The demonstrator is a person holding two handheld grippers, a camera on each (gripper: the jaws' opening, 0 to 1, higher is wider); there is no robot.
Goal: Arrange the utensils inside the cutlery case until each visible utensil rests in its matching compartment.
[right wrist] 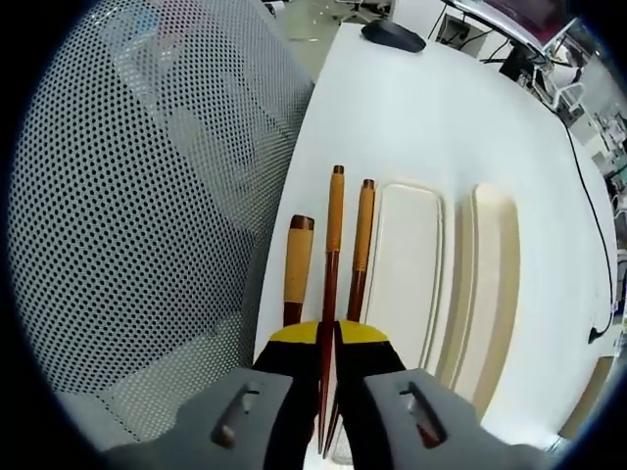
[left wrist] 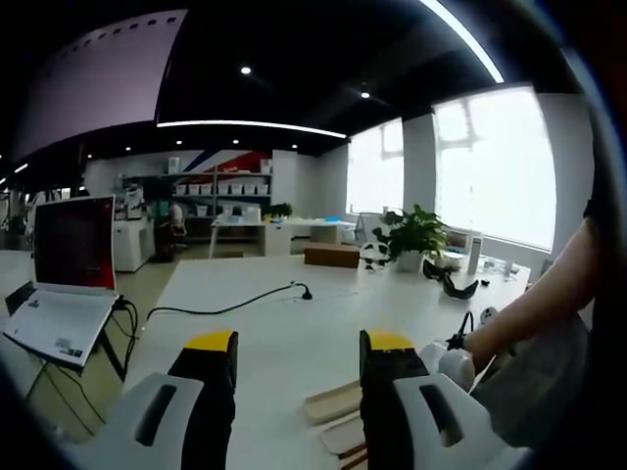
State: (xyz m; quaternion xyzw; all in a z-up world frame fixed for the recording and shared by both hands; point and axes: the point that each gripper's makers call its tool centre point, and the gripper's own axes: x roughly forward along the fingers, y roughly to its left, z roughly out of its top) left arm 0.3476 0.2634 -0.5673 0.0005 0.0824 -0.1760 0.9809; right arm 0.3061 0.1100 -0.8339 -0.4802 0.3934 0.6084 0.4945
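Right gripper (right wrist: 328, 338): jaws drawn together on a single chopstick (right wrist: 331, 264), pinched along its slim dark shaft; the tan-wrapped handle points away from the gripper, the tapered tip runs back between the jaws.

Second chopstick (right wrist: 360, 250): lies just beside the held one, on its right in the right gripper view, nearly parallel; whether the two touch cannot be told.

Third utensil (right wrist: 297, 264): a shorter, thicker tan handle with dark ends, just left of the held chopstick, near the table's edge; its working end is hidden behind the gripper.

Cutlery case (right wrist: 407, 264): cream-coloured, long shallow compartments lying lengthwise, directly right of the chopsticks; the nearest compartment looks vacant. A second cream tray part (right wrist: 495, 284) lies beyond it.

Table (right wrist: 411, 108): white; a mesh chair back (right wrist: 147, 196) stands off its left edge.

Left gripper (left wrist: 299, 357): jaws apart, holding nothing, raised over the table and facing across the room; pale wooden pieces (left wrist: 333, 401) lie below, between its jaws, likely part of the case set.

Step in hand (judged): carrying the chopstick sideways into a long compartment.

Technique (judged): keep the stick level and parallel to the slot, clear the case rim before lowering, and release only once it is seated; avoid dragging its neighbour along.
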